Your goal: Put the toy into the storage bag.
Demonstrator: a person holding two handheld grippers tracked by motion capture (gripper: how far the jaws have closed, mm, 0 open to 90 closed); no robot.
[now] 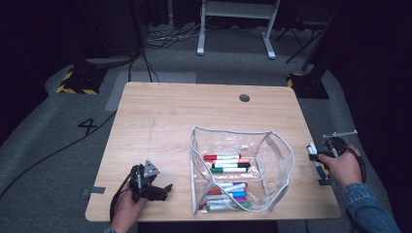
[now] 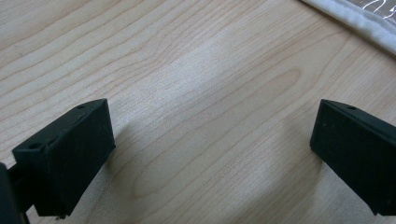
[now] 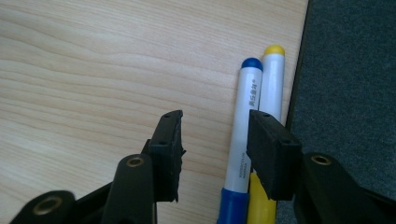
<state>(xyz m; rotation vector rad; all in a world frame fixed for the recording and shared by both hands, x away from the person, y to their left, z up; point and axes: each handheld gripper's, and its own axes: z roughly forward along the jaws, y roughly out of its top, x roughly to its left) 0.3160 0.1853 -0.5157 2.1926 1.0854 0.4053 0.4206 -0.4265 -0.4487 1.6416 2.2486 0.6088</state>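
Blue marker point(image 3: 243, 135): white barrel, blue cap and blue end, lying on the table point(image 1: 160, 116) close to its right edge, touching a yellow marker point(image 3: 272, 79) of the same make that lies alongside, nearer the edge. Right gripper point(image 3: 215, 140): jaws released and standing apart over the blue marker, one jaw on bare wood, the other covering part of the yellow marker's barrel; neither pad presses on a barrel. The right gripper view gives the printing on the blue barrel and the grey carpet point(image 3: 350, 70) past the table edge; the high view gives the same pair as small blue and yellow shapes point(image 1: 316, 160) under the right hand point(image 1: 342, 165). Left gripper point(image 2: 212, 140): jaws released, wide apart, nothing between them but bare wood grain; the left gripper view also catches a strip of white binding at its upper right corner. The high view places that gripper point(image 1: 155, 187) near the table's front left, in the left hand point(image 1: 127, 206), with its grey three-cornered plate on top. Clear pouch point(image 1: 279, 160): transparent, white-edged, open at the top, standing between the two hands, holding two clusters of markers point(image 1: 228, 164), seen in the high view. Further back: a dark round grommet point(image 1: 244, 97) in the tabletop and cables on the floor.
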